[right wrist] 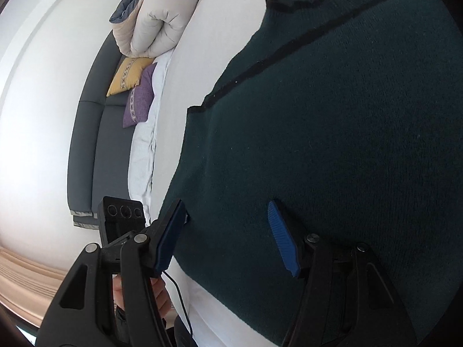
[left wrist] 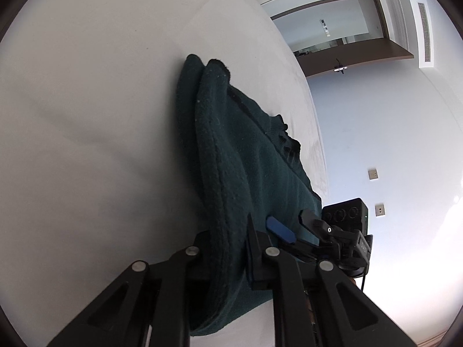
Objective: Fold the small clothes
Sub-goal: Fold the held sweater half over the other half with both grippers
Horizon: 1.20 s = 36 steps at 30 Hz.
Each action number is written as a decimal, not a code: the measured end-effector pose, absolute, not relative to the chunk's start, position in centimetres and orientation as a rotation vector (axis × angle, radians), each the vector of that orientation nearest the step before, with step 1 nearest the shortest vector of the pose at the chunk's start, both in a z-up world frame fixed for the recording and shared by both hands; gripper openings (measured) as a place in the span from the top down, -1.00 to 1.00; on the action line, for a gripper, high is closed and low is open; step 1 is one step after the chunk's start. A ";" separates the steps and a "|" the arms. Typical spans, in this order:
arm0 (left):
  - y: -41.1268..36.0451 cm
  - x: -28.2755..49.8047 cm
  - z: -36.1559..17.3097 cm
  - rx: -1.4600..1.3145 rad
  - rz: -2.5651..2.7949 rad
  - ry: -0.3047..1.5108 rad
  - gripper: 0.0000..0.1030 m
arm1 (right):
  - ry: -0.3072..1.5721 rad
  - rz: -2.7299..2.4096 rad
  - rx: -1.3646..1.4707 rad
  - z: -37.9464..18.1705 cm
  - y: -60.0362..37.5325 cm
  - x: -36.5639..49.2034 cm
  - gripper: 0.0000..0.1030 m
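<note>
Your left gripper (left wrist: pixel 228 248) is clamped on the folded edge of the dark green sweater (right wrist: pixel 332 144), which lies on the white bed (left wrist: pixel 86 115). Your right gripper (right wrist: pixel 228 237) has fingers apart over it. I judge the fold is underway; next, close the right one.

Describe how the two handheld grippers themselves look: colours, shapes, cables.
Both are matte black linkage frames with silver round pivot pins. The right gripper carries blue ribbed finger pads. The left gripper shows black fingers here; a black camera block with round lenses sits on the other unit in each view. A thin black cable trails below.
</note>
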<state>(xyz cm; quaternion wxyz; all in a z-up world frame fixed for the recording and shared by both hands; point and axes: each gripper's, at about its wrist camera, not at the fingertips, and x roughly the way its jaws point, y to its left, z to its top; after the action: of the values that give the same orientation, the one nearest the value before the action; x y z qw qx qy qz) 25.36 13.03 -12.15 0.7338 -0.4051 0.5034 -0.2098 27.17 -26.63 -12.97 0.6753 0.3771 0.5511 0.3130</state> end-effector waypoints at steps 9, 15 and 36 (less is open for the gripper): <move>7.1 26.4 -6.2 -0.714 -0.527 1.059 0.75 | 1.132 0.764 1.115 -14.0 -30.0 27.9 -0.33; -2.0 27.2 -4.7 -0.518 -0.593 1.076 0.75 | 1.040 0.784 1.201 -12.9 -34.2 28.5 -0.46; -12.0 22.0 -7.3 -0.295 -0.721 1.041 -0.32 | 1.170 0.570 0.940 -13.1 -37.8 29.9 -0.33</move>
<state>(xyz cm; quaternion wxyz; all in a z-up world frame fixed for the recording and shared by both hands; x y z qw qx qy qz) 21.96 -11.98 -7.29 0.7961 -0.1373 0.4845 -0.3356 29.92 -37.77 -13.12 0.6946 0.4213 0.5243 0.2552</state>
